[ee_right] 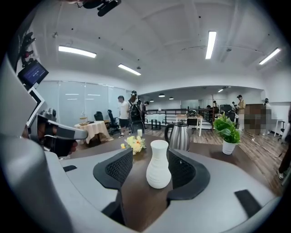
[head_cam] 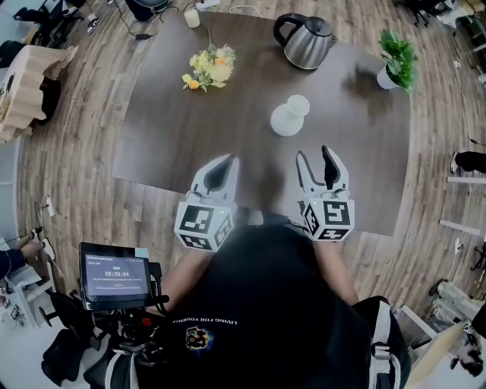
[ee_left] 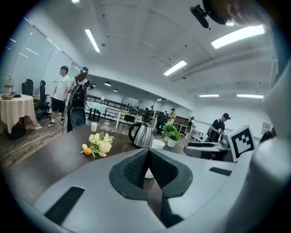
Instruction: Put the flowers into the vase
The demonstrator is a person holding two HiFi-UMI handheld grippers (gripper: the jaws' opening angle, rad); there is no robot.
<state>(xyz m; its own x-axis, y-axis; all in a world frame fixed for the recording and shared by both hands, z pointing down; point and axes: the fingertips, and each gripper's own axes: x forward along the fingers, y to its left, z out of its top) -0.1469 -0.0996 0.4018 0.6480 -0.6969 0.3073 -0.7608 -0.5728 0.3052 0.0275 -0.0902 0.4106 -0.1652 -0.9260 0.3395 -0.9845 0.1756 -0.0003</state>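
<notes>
Table: a large dark brown wooden table point(head_cam: 228, 137) stands on a wood plank floor. Everything named below rests on it or hovers over its near edge.
Left gripper: the grey left gripper point(head_cam: 227, 159) is over the near edge of the table. Its black ribbed pads are pressed together and nothing is between them.
Right gripper: the grey right gripper point(head_cam: 314, 153) is beside the left one. Its jaws stand apart and grip nothing.
Kettle: a shiny steel kettle point(head_cam: 307, 42) with a black handle stands upright at the far side of the table.
Flowers: the small bunch of pale yellow and orange flowers point(head_cam: 209, 68) lies flat on the table at the far left. It is well apart from both grippers and left of the kettle.
Plant: a green potted plant point(head_cam: 396, 61) in a white pot stands at the far right corner.
Vase: the white ribbed ceramic vase point(head_cam: 290, 115) stands upright near the middle of the table. It is just in front of the right gripper's tips and in line with the gap, and the pads do not touch it.
Cup: a small white cup point(head_cam: 192, 17) stands at the far edge, behind the flowers.
</notes>
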